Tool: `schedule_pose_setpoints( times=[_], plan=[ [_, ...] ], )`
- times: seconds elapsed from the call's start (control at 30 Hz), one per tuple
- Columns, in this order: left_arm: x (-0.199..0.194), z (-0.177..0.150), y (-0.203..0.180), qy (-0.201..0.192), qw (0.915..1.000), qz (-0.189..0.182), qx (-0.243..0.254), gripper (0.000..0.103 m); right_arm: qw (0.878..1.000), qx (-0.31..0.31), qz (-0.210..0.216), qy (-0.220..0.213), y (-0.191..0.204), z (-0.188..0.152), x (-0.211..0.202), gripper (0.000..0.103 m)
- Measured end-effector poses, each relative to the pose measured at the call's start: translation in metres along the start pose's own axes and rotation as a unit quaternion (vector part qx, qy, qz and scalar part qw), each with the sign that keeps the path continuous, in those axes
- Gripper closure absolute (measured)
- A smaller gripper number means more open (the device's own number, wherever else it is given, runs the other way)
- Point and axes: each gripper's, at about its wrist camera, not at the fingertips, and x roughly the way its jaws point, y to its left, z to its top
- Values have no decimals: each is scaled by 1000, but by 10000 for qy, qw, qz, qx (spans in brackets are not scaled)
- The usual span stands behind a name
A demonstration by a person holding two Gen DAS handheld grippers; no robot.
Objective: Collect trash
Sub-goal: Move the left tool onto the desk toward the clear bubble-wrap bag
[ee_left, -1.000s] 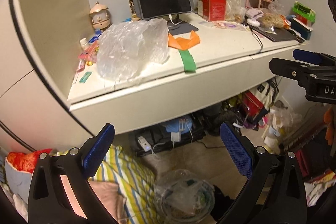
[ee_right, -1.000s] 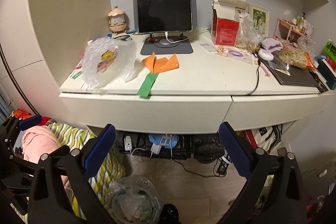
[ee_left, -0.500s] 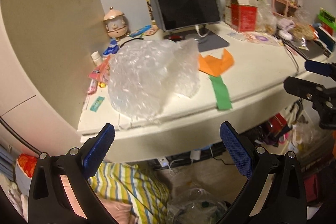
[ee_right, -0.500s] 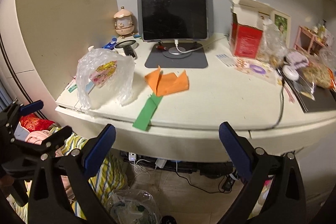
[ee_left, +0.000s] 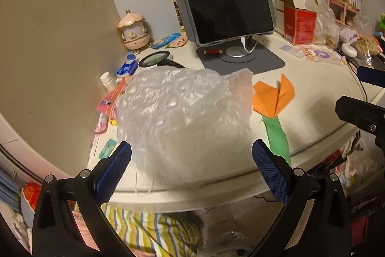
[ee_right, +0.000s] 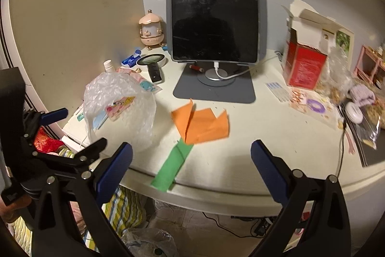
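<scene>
crumpled clear bubble-wrap sheet [ee_left: 185, 122] sits at the white desk's [ee_left: 216, 182] near-left edge, so i'd ease my wide-open, empty left gripper [ee_left: 191, 172] forward to straddle it, keeping the empty, spread right gripper [ee_right: 191, 170] clear.

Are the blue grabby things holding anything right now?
No, nothing is held. The left tool is open in front of the crinkly clear plastic bag, and the right tool is open above the orange paper.
</scene>
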Motion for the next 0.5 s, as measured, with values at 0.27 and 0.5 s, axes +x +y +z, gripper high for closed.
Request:
schedule_pose_setpoints(
  times=[0.27, 0.5],
  plan=[
    [28, 12, 3, 76, 9998, 191, 2, 5, 9997, -150, 199, 37, 7, 17, 22, 7],
    [48, 18, 9, 109, 9991, 420, -44, 5, 9994, -204, 268, 75, 8, 25, 36, 7]
  ],
)
